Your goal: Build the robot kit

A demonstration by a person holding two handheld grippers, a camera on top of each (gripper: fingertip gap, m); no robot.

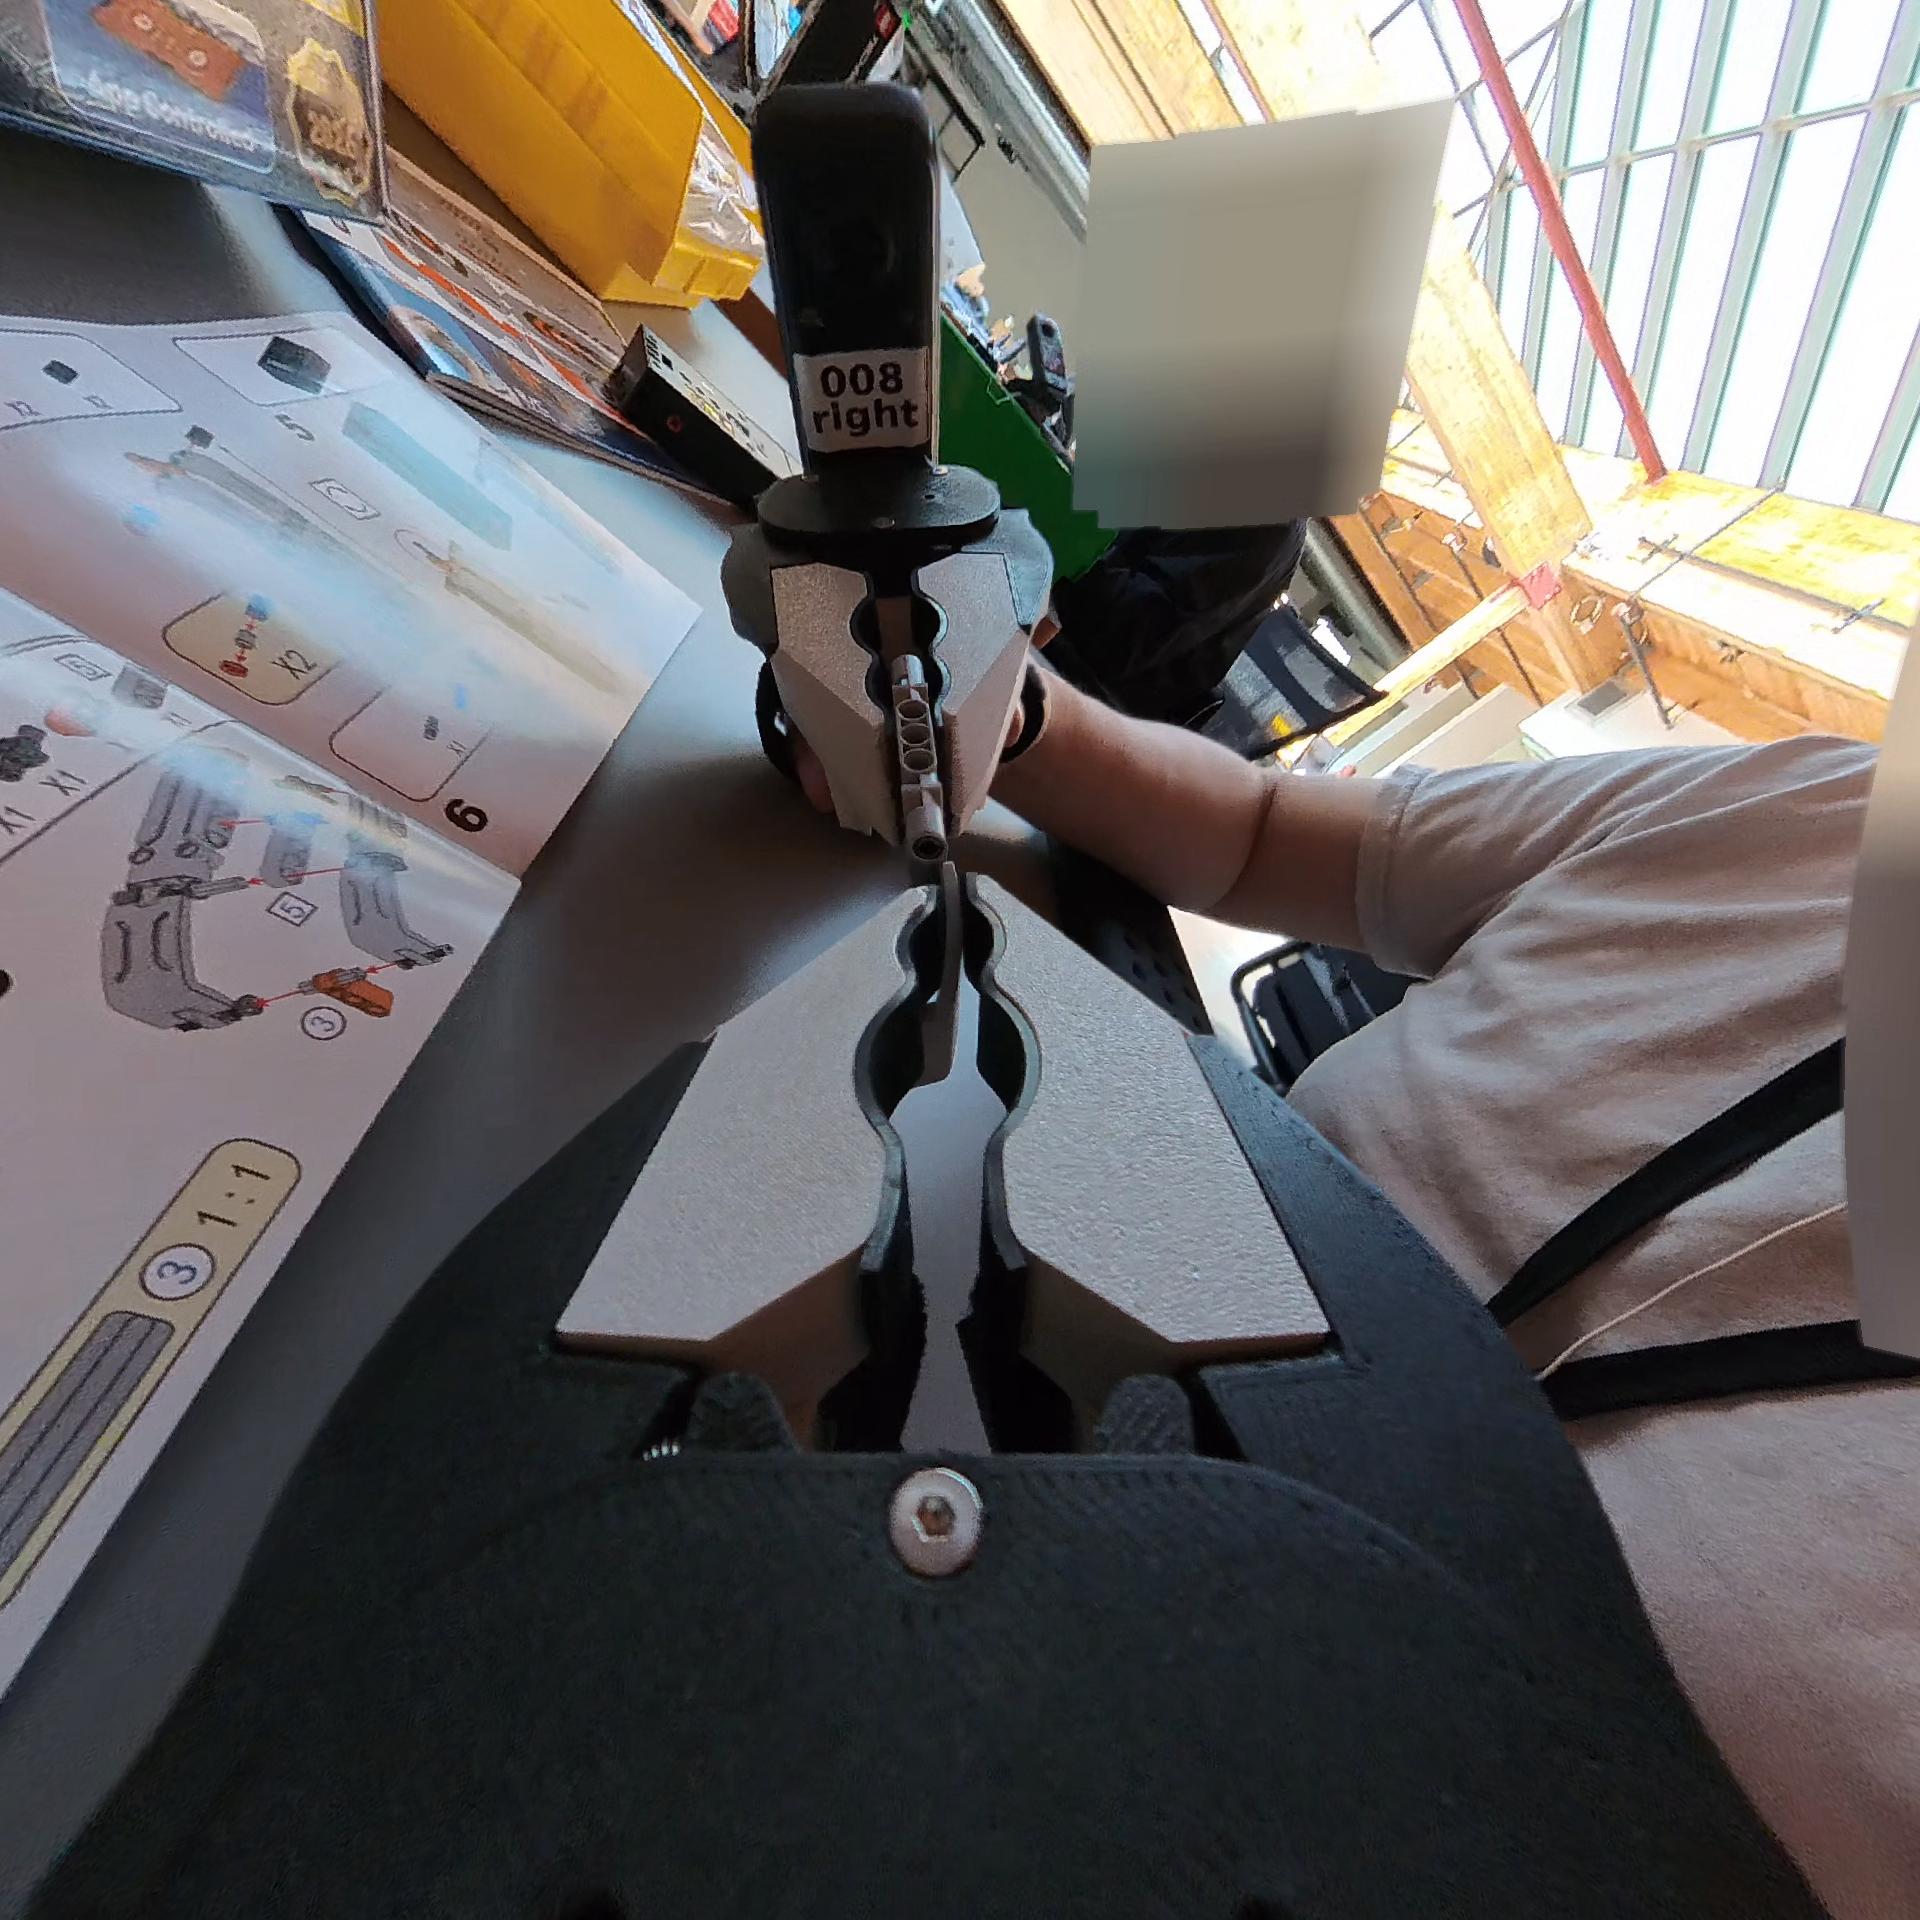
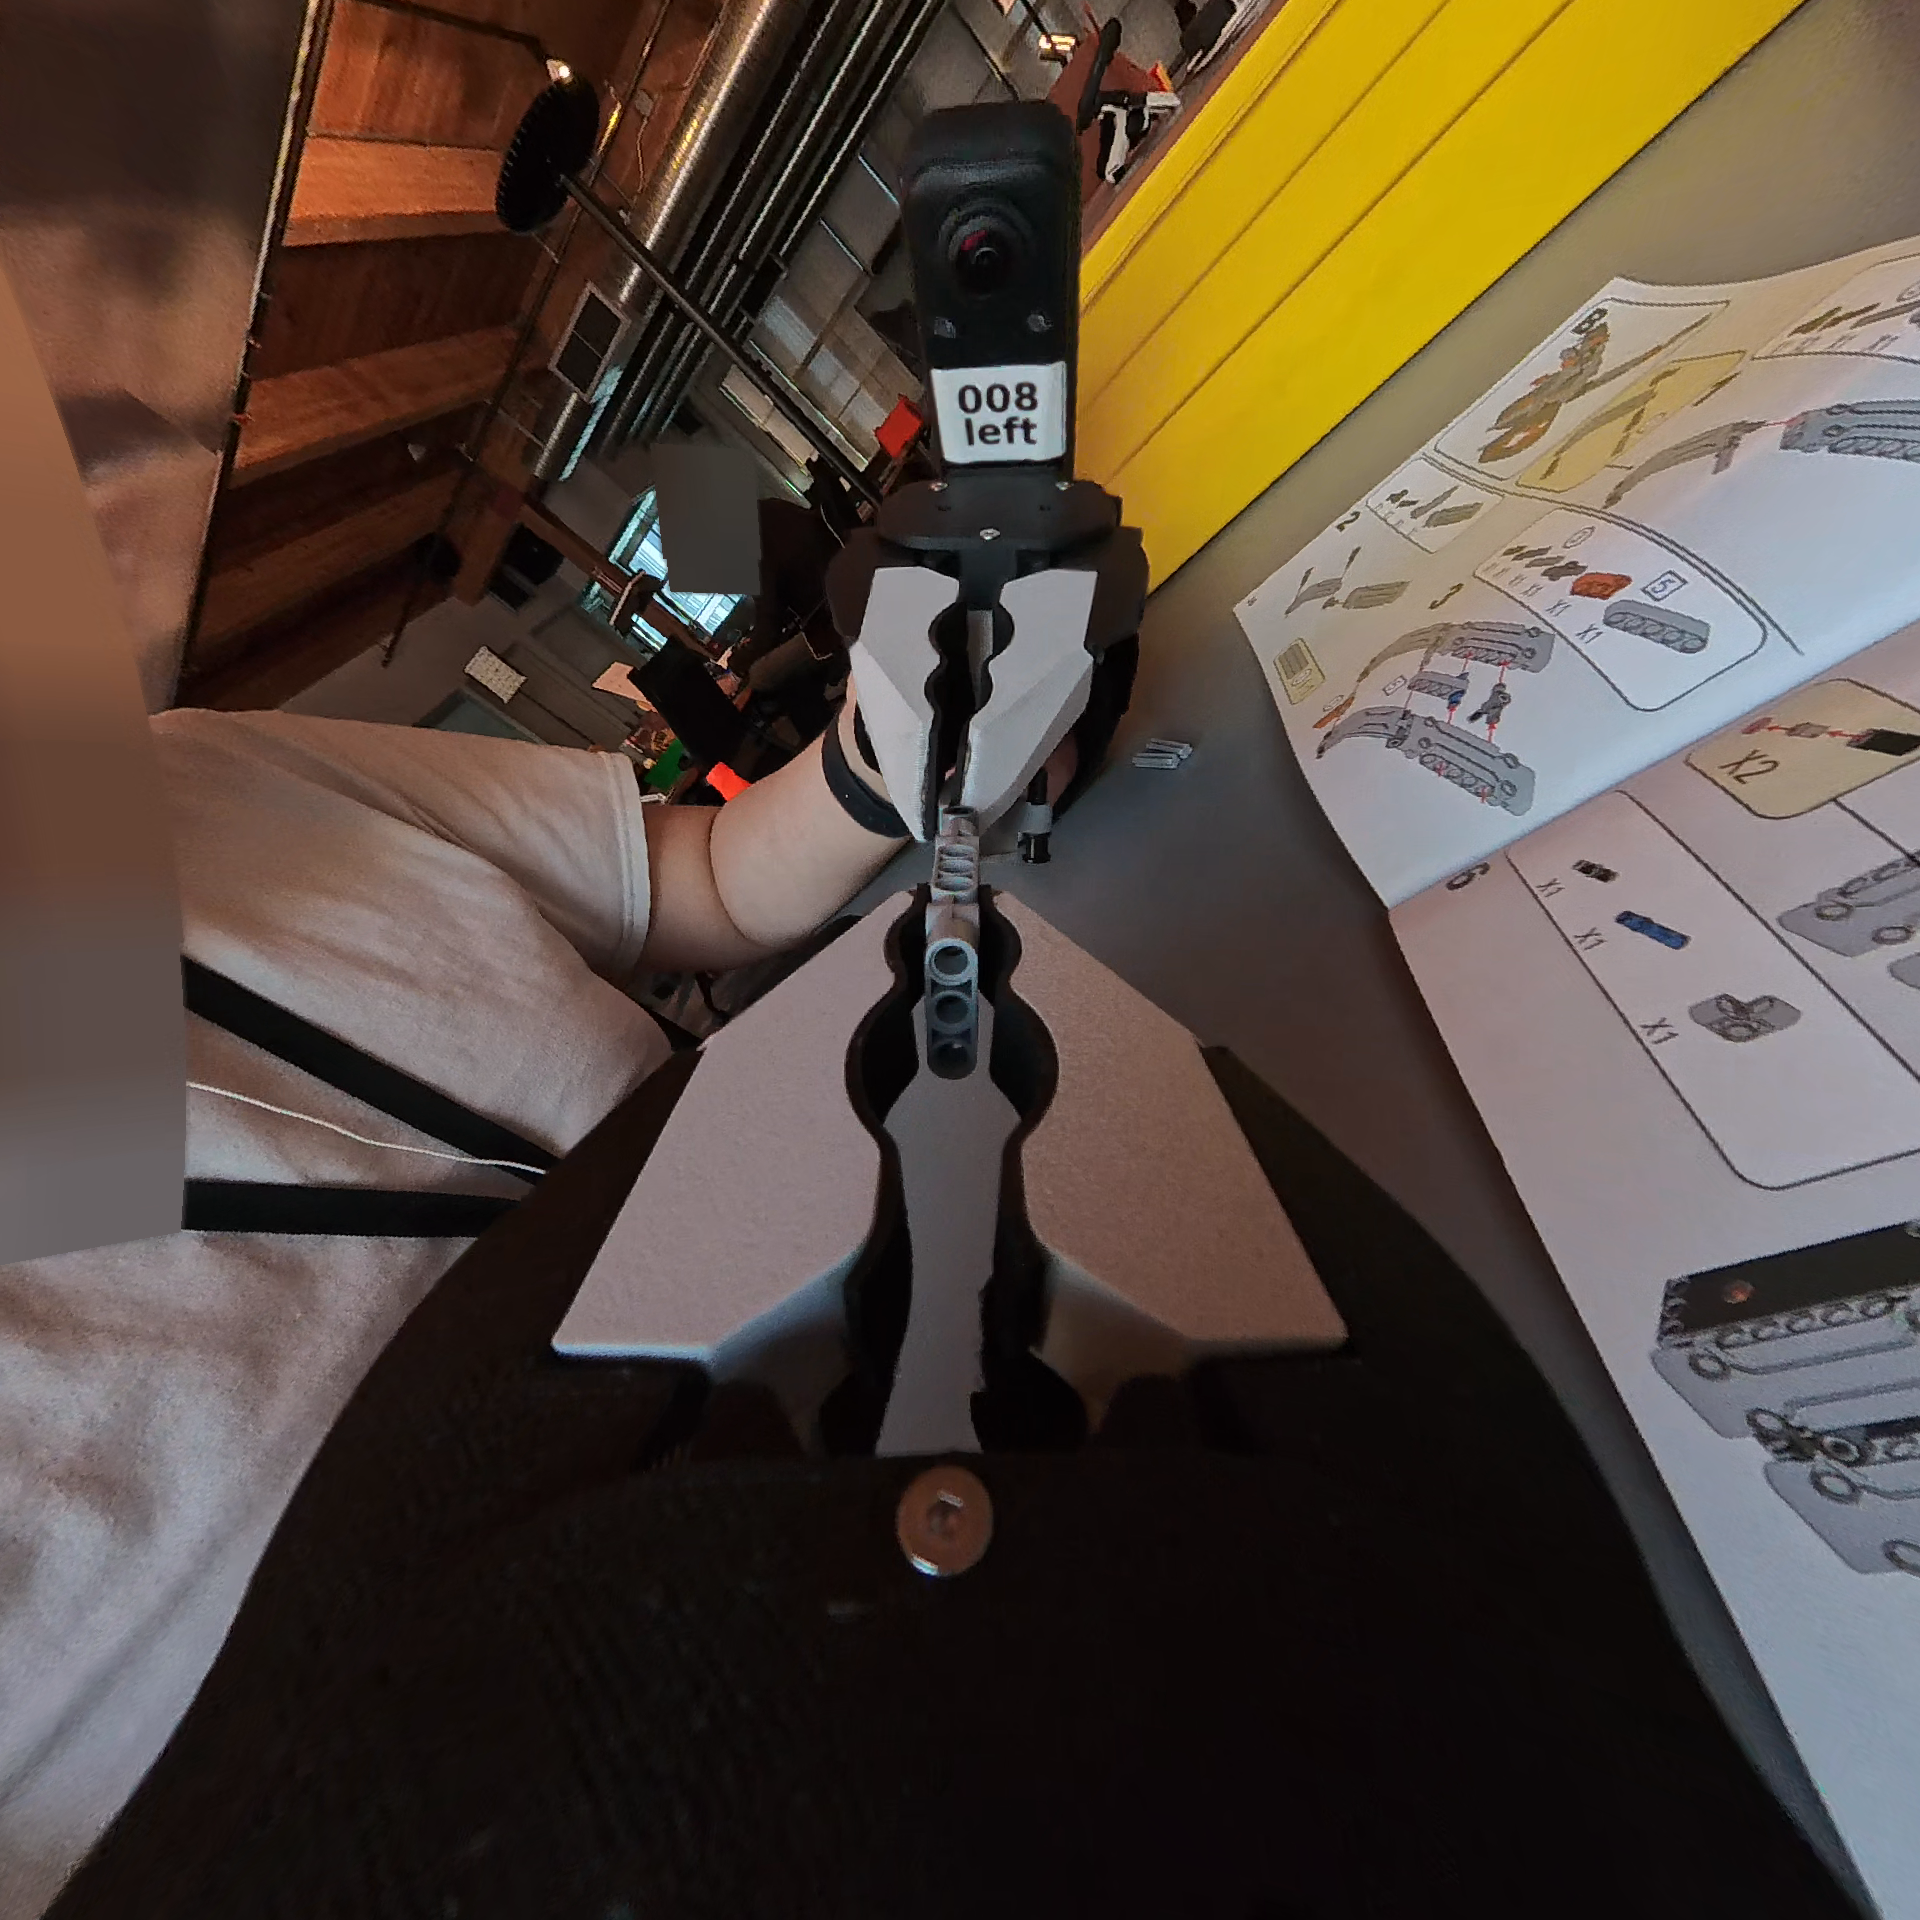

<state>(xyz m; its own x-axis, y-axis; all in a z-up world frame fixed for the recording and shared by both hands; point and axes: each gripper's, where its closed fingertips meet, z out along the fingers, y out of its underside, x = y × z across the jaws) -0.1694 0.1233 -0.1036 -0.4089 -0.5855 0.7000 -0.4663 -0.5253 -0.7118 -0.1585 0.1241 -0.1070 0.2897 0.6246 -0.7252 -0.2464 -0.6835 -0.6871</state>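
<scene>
The two grippers faced each other tip to tip above the edge of a grey bench [image 1: 644, 914], each with its fingers drawn narrow around a grey plastic piece. The left gripper [image 1: 948, 883] pinched a thin, flat, curved grey piece [image 1: 943, 977] that ran back between its fingers [image 1: 821, 1049] toward the first scalloped notch. The right gripper [image 2: 956, 904] clamped a grey beam with round holes [image 2: 951, 1003], seen in the right wrist view lying along the gap between its fingers [image 2: 1122, 1091] with three holes facing the camera. In the left wrist view the same beam stuck out past the right gripper's tips, and its end met the tip of the curved piece; whether the two were joined or only touching I could not tell. Each gripper carried a black camera on top with a white label. A person in a light short-sleeved shirt [image 1: 1621, 935] with black straps across it held both tools, forearms reaching in from the bench edge. An open instruction booklet [image 1: 239, 727] with drawings of building steps lay flat on the bench beside the grippers. Farther back stood a yellow bin [image 1: 582, 135] and printed boxes [image 1: 208, 83]. In the right wrist view a few small grey parts [image 2: 1162, 752] lay on the bench just beyond the left gripper, near the booklet's corner.
</scene>
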